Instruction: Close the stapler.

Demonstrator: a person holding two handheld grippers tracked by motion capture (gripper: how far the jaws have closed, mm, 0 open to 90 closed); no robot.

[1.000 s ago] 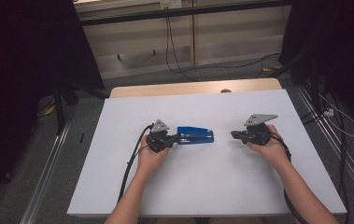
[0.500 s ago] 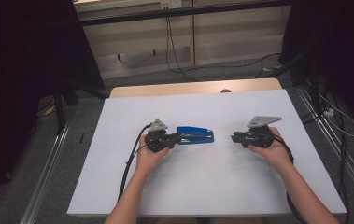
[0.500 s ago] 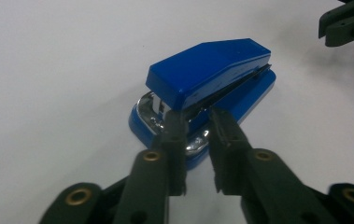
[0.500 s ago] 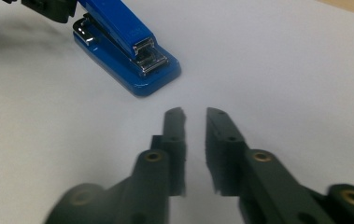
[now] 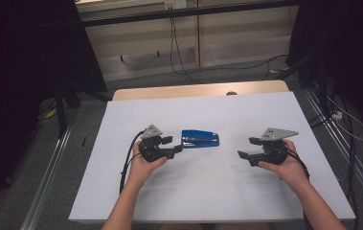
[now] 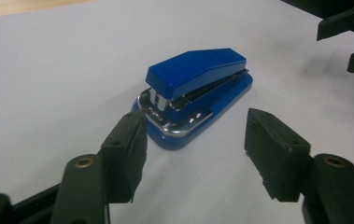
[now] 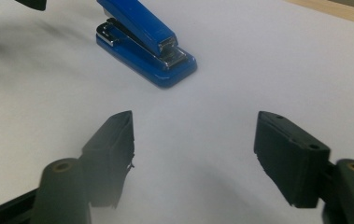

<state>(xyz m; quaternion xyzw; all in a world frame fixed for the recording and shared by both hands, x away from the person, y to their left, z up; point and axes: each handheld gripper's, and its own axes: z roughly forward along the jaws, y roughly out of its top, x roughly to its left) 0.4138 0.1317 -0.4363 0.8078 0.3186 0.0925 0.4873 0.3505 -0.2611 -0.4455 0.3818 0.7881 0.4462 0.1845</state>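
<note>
Blue stapler (image 5: 200,139) flat on table, just beyond spread left claw (image 5: 173,146), right claw (image 5: 247,148) spread, apart

A glossy blue plastic stapler (image 6: 198,88) with a shiny chrome metal nose is lying on a smooth, matt white counter (image 5: 217,191) edged in pale wood; matt black plastic tongs (image 6: 195,154).
</note>
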